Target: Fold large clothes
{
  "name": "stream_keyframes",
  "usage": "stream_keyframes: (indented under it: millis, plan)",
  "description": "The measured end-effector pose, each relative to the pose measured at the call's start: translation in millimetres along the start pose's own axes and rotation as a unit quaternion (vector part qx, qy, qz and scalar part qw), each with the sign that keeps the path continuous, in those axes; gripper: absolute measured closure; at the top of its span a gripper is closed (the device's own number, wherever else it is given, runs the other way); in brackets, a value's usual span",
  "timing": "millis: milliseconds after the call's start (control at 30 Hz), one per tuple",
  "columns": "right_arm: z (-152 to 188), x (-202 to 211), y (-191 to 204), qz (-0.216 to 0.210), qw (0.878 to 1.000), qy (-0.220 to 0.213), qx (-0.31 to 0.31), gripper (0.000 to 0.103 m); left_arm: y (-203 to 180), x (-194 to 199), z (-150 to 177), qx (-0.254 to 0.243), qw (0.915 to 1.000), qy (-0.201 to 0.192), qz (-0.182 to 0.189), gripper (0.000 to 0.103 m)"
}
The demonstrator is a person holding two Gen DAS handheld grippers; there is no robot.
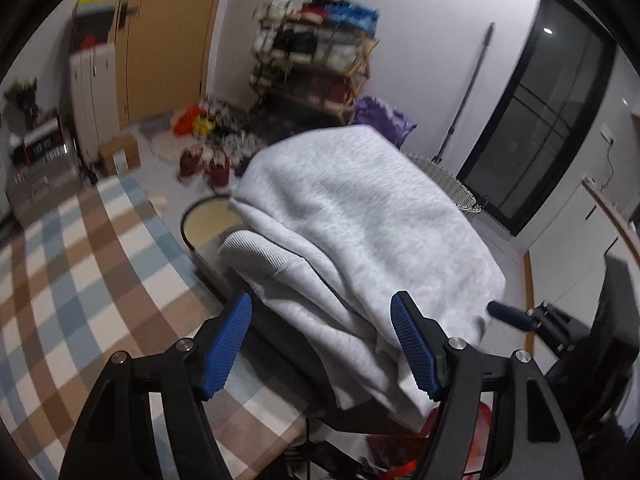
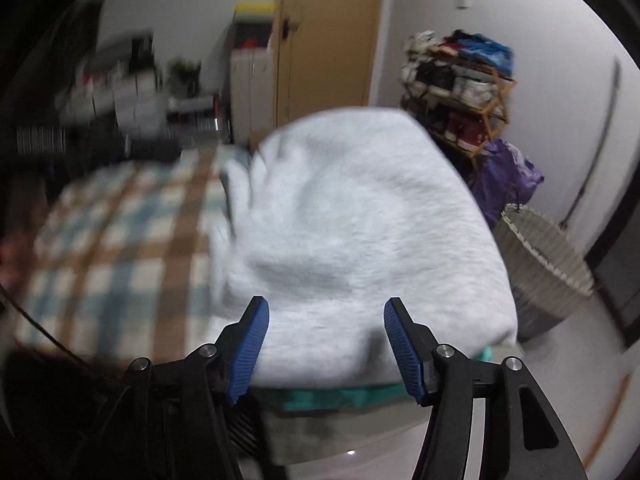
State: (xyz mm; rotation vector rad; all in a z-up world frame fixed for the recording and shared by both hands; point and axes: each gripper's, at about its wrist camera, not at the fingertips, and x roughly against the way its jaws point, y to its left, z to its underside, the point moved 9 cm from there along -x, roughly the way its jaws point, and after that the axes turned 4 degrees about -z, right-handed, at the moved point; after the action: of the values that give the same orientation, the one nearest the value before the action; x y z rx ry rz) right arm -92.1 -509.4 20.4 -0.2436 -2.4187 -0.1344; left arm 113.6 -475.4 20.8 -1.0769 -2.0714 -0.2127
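Grey fleece, a folded sweatshirt (image 1: 360,216), lies in a thick bundle at the edge of a surface covered by a brown, blue and white checked cloth (image 1: 80,248). Its long axis runs away from both cameras toward the far wall, with a ribbed cuff (image 1: 252,252) pointing left in the left wrist view and loose layers hanging over the near edge. The left gripper (image 1: 320,344) has its blue pads spread apart on either side of that overhanging fold, and neither pad presses the fabric. The right gripper (image 2: 324,344) also stands apart before the near end of the bundle (image 2: 352,232); this view is blurred, so contact is hard to judge, though the pads seem clear of the cloth. Beyond the sweatshirt stand a wicker basket (image 2: 544,256), a purple bag (image 2: 508,176) and a wooden rack (image 1: 316,52) stacked with shoes. An oval tray (image 1: 208,220) lies on the checked cloth just left of the bundle.
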Motion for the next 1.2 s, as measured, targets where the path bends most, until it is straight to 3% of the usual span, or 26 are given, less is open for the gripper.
stream_keyframes:
  millis: [100,167,200,300,367,467,633,767,867,1033,1200]
  plan:
    - [-0.8,58.7,-2.0,-0.001,0.993,-0.100,-0.060,0.018,-19.1,39.2,11.2,-0.039,0.9963,-0.068,-0.037,0.032]
    - [1.3,96.2,2.1,0.008,0.984,-0.164,-0.073,0.007,-33.9,66.7,20.3,-0.052,0.9906,-0.116,-0.052,0.016]
    - [2.8,113.1,6.4,0.011,0.978,-0.193,-0.073,0.001,-40.0,79.1,24.8,-0.053,0.9870,-0.141,-0.057,0.015]
    - [8.0,156.8,21.8,0.034,0.964,-0.257,-0.060,0.000,-57.1,111.4,41.6,-0.056,0.9770,-0.195,-0.065,0.012]
    - [12.0,177.3,31.5,0.053,0.957,-0.281,-0.053,0.000,-61.4,128.6,53.4,-0.052,0.9695,-0.220,-0.096,0.001]
    - [22.8,192.7,45.7,0.070,0.952,-0.295,-0.040,0.000,-62.7,145.9,66.9,-0.031,0.9616,-0.247,-0.116,0.001]
    - [46.9,195.9,62.3,0.066,0.953,-0.295,-0.017,0.000,-59.1,147.3,77.8,-0.004,0.9636,-0.236,-0.126,0.001]
    - [59.8,208.0,71.8,0.085,0.940,-0.330,0.010,0.000,-63.8,146.9,87.6,-0.011,0.9630,-0.229,-0.141,0.001]
    - [63.6,210.4,66.3,0.084,0.938,-0.337,-0.006,0.000,-66.7,142.6,88.0,-0.006,0.9653,-0.225,-0.133,0.001]
    - [65.6,216.8,50.3,0.073,0.934,-0.347,-0.040,0.000,-70.1,135.1,84.5,-0.003,0.9615,-0.235,-0.143,0.001]
    - [72.2,223.7,46.4,0.090,0.932,-0.348,-0.038,0.000,-73.9,127.3,81.8,-0.005,0.9596,-0.239,-0.148,0.001]
